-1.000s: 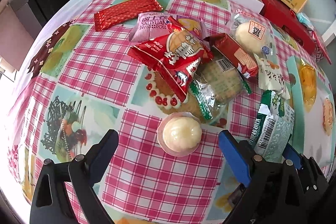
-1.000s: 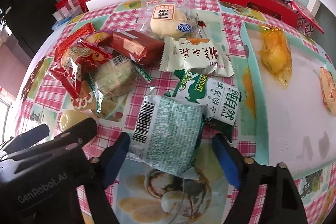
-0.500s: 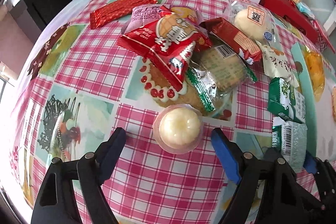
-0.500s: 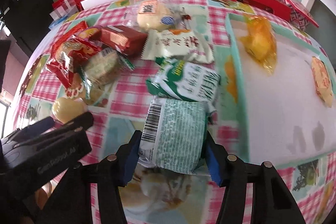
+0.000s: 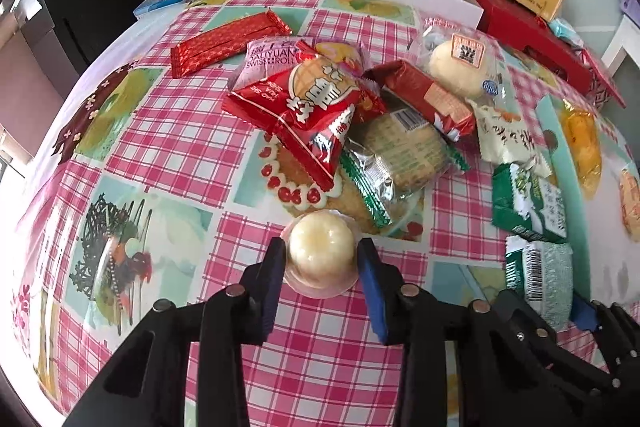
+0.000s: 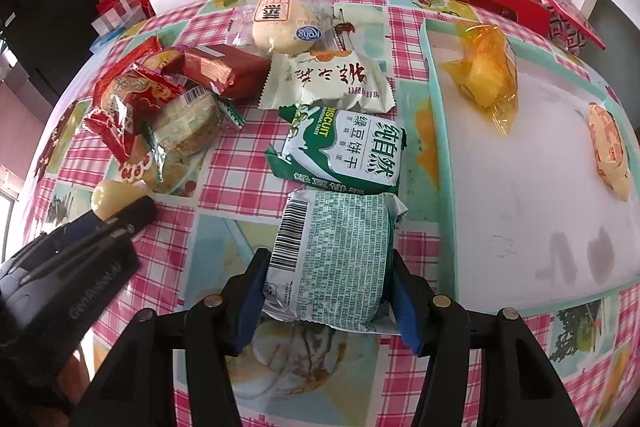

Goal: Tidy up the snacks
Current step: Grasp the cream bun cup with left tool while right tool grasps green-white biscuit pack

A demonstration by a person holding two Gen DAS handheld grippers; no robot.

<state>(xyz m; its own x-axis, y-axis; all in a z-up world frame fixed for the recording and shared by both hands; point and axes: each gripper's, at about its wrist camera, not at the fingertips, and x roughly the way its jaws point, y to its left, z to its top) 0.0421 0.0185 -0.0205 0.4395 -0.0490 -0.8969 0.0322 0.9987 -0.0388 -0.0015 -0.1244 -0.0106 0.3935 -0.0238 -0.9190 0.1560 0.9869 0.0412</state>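
As its jaws close, the left claw (image 5: pixel 322 259) flanks the jelly cup (image 5: pixel 321 246).

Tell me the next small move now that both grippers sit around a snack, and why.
Probably lift both straight up. The left gripper is closing on the jelly cup, pads at its sides, and the right gripper pinches the green packet. Both snacks lie on the tablecloth; the tray to the right looks like the place for them.

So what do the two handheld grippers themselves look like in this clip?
Both match: the left gripper and right gripper have black plastic bodies, silver pivot screws and blue-padded fingers. Embossed lettering, apparently GenRobot.AI, marks the left gripper's side. No cables or sleeves are visible.
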